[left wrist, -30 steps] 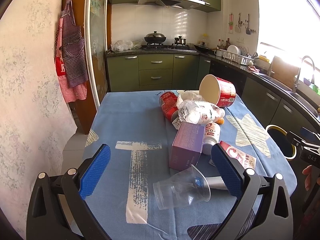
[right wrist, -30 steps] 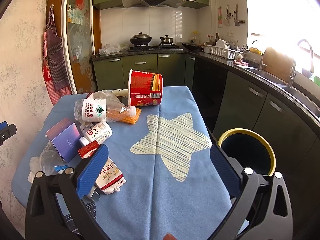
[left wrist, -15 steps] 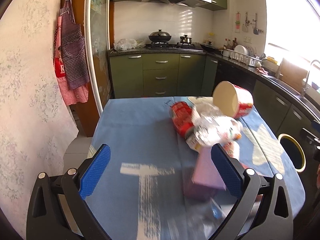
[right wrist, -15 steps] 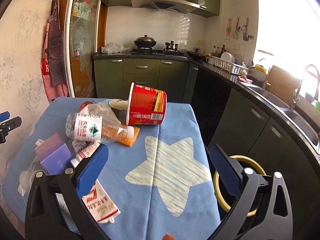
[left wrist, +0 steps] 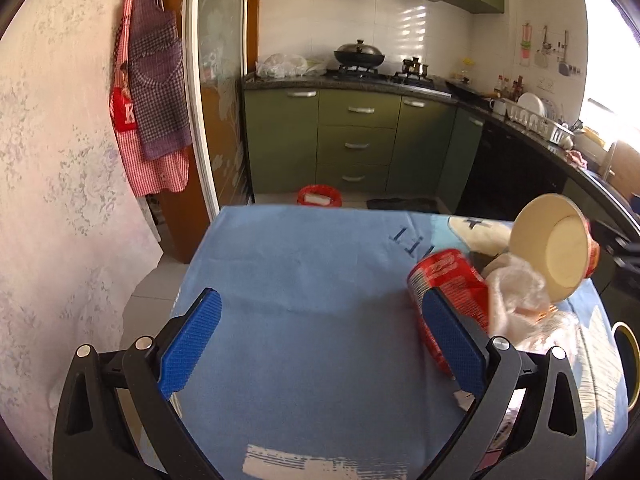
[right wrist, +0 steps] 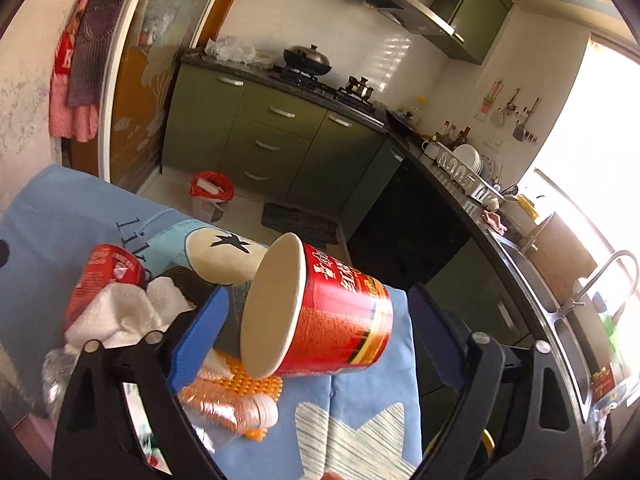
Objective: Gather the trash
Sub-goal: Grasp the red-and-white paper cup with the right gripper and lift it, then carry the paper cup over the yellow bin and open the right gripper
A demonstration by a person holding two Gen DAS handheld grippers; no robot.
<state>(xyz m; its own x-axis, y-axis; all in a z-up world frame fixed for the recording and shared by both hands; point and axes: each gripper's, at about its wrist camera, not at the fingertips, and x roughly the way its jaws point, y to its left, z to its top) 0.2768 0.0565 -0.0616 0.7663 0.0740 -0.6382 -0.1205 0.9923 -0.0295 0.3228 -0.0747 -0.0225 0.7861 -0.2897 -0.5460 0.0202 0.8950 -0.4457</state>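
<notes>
A red paper noodle cup [right wrist: 320, 312] lies on its side on the blue tablecloth [right wrist: 52, 216]; its open mouth faces left. My right gripper [right wrist: 320, 320] is open with the cup between its blue pads, not closed on it. The cup also shows in the left wrist view [left wrist: 554, 250]. A crushed red can [left wrist: 448, 280] lies by the right pad of my left gripper [left wrist: 320, 340], which is open and empty over bare cloth. White crumpled tissue [right wrist: 120, 312] and an orange-filled plastic bottle [right wrist: 232, 404] lie beside the cup.
A yellow-rimmed bin [left wrist: 628, 356] stands off the table's right edge. A red-lined waste basket [left wrist: 319, 197] sits on the kitchen floor beyond the table. Green cabinets [left wrist: 352, 140] and a dark counter with a sink [right wrist: 560, 308] run behind and right.
Both grippers have moved forward over the table. The right one now straddles the noodle cup. The left one has passed the purple box and clear cup and reached the red can.
</notes>
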